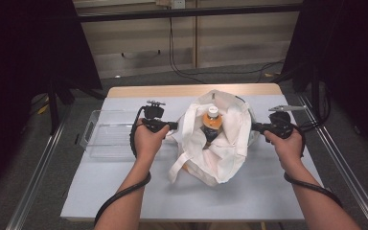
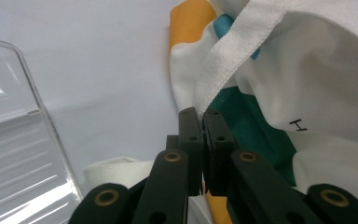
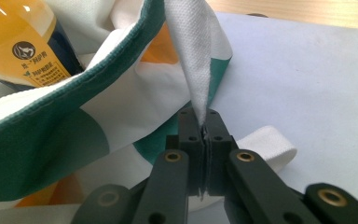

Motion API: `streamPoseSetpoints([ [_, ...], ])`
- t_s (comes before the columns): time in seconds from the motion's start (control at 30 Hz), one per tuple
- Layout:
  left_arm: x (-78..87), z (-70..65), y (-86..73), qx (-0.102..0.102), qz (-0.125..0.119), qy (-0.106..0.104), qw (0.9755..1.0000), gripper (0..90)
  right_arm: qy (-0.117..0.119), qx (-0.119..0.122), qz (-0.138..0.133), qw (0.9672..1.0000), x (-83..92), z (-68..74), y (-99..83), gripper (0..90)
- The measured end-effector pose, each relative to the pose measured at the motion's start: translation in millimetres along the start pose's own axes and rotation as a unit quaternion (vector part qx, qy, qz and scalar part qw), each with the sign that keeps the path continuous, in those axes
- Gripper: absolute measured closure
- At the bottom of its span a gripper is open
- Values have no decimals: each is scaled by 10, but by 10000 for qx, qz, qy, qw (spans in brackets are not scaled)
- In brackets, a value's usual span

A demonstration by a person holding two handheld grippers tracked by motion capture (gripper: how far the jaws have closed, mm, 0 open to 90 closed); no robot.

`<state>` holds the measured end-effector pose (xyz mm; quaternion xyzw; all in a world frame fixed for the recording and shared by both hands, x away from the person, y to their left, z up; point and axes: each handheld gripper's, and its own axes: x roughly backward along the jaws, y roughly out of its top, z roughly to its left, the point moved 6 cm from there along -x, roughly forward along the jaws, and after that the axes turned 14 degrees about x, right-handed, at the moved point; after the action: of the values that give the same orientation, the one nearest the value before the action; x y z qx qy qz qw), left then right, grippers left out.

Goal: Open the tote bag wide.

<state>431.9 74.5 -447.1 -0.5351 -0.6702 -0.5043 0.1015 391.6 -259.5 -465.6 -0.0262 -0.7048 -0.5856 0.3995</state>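
One white cloth bag (image 1: 219, 139) sits near the middle of the bench (image 1: 124, 191), its mouth pulled wide open. The fabric is a coarse woven canvas printed with teal and orange patches, soft and creased, with flat webbing straps; one strap (image 1: 178, 168) trails toward the bench's near edge. Inside the bag stands one bottle (image 1: 212, 122), rounded, of clear plastic with orange liquid, a white cap and a dark label.

Two tools work the bag. The left tool (image 1: 173, 126) is clamped on the bag's left rim, its black jaws pressed together on a fold of white webbing in the left gripper view (image 2: 204, 122). The right tool (image 1: 255, 127) is clamped on the bag's right rim; in the right gripper view (image 3: 204, 122) its jaws pinch a narrow pleat of the white cloth.

One clear plastic tray (image 1: 106, 139), rectangular with rounded corners and a ribbed floor, lies by the bench's left edge, just beside the left hand (image 1: 147, 141). The bench top is a smooth pale grey sheet.
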Motion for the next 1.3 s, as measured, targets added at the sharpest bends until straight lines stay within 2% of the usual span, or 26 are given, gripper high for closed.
streamPoseSetpoints([
  [0.13, -11, 9, -18, 7, -30, 33, 10000, 877, -5, 40, -4, 10000, 12, 14, 1, 885],
  [0.2, -15, -16, -10, 86, -108, -47, 9999, 870, 9, 37, -12, 10000, 27, 30, 16, 874],
  [0.27, 4, -23, -1, -58, -55, 5, 10000, 845, -29, 85, -12, 10000, 50, 36, 33, 848],
  [0.37, 20, -47, 9, -18, -39, -46, 10000, 810, -51, 54, -2, 10000, 93, 35, 50, 805],
  [0.47, 58, -50, 27, -11, -58, 13, 10000, 767, -63, 89, 16, 9999, 136, 29, 72, 759],
  [0.57, 120, -67, 52, -50, -57, 4, 10000, 735, -130, 81, 24, 9999, 186, 13, 104, 718],
  [0.7, 199, -83, 106, -110, -141, 116, 9998, 662, -221, 8, 4, 9998, 253, -8, 168, 651],
  [0.87, 286, -135, 169, -176, -164, 101, 9997, 641, -233, -5, -35, 9997, 320, -11, 275, 607],
  [0.93, 306, -146, 192, -170, -213, 138, 9995, 628, -188, 25, -13, 9998, 329, 1, 309, 596],
  [1.0, 334, -155, 212, -116, -199, 81, 9997, 614, -196, 68, 25, 9998, 343, 7, 338, 596],
  [1.03, 357, -154, 227, -162, -184, 64, 9997, 604, -180, 68, 16, 9998, 351, 7, 351, 596],
  [1.2, 414, -179, 279, -144, -246, 73, 9996, 597, -195, 41, 17, 9998, 400, -11, 417, 586],
  [1.3, 437, -207, 318, -108, -254, 10, 9996, 589, -185, -5, 15, 9998, 417, -19, 444, 582],
])
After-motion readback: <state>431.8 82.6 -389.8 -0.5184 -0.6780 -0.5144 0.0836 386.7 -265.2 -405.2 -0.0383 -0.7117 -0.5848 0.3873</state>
